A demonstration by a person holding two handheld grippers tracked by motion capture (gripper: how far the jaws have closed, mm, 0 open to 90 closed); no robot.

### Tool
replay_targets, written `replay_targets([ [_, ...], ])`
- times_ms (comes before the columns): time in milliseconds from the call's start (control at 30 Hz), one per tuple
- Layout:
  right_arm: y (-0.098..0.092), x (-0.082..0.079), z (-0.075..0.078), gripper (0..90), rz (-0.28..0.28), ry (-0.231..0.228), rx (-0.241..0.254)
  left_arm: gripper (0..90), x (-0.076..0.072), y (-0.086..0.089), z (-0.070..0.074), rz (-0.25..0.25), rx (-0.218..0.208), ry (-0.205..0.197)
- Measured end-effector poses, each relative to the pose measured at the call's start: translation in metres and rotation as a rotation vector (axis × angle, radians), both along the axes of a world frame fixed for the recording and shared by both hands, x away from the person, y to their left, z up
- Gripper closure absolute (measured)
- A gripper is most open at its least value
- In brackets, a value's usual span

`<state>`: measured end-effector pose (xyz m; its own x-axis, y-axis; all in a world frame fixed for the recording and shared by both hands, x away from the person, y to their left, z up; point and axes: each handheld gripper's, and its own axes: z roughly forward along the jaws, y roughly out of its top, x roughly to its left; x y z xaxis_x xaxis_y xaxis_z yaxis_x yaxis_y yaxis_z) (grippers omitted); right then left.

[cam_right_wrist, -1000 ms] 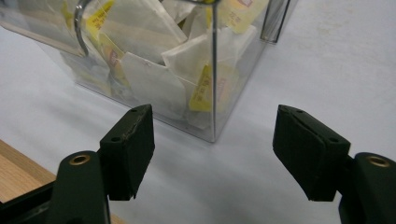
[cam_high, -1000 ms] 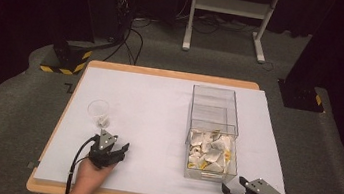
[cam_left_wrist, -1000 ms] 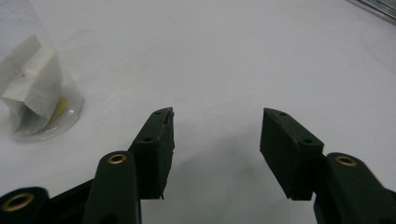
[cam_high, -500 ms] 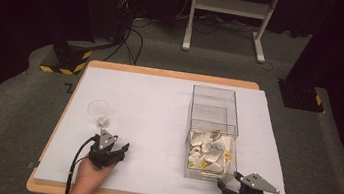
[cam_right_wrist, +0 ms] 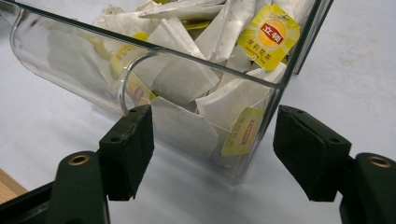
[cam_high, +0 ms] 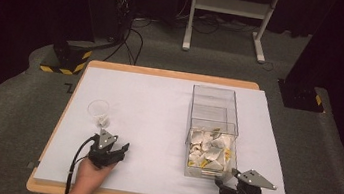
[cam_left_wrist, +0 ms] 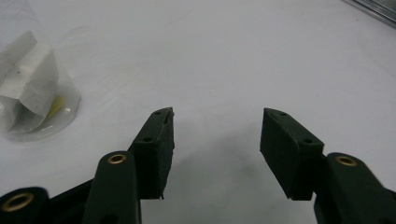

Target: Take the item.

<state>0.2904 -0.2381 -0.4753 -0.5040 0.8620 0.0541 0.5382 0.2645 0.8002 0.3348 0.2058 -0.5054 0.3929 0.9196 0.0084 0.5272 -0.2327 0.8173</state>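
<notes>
Tea-bag box (cam_right_wrist: 154, 88) just ahead of right tool (cam_right_wrist: 212, 140), apparently untouched, jaws apart.

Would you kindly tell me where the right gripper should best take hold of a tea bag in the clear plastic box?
Probably from above, through the open top of the clear plastic box: its walls block the sides. Pinch a paper edge or yellow tag of a top tea bag; the right gripper is open.
</notes>
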Motion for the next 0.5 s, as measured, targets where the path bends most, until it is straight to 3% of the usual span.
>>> replay_targets([
  [500,0.0018,0.009,0.0034,27.6,-0.027,-0.027,-0.007,44.9,0.0013,-0.0009,-0.0003,-0.009,0.006,0.016],
])
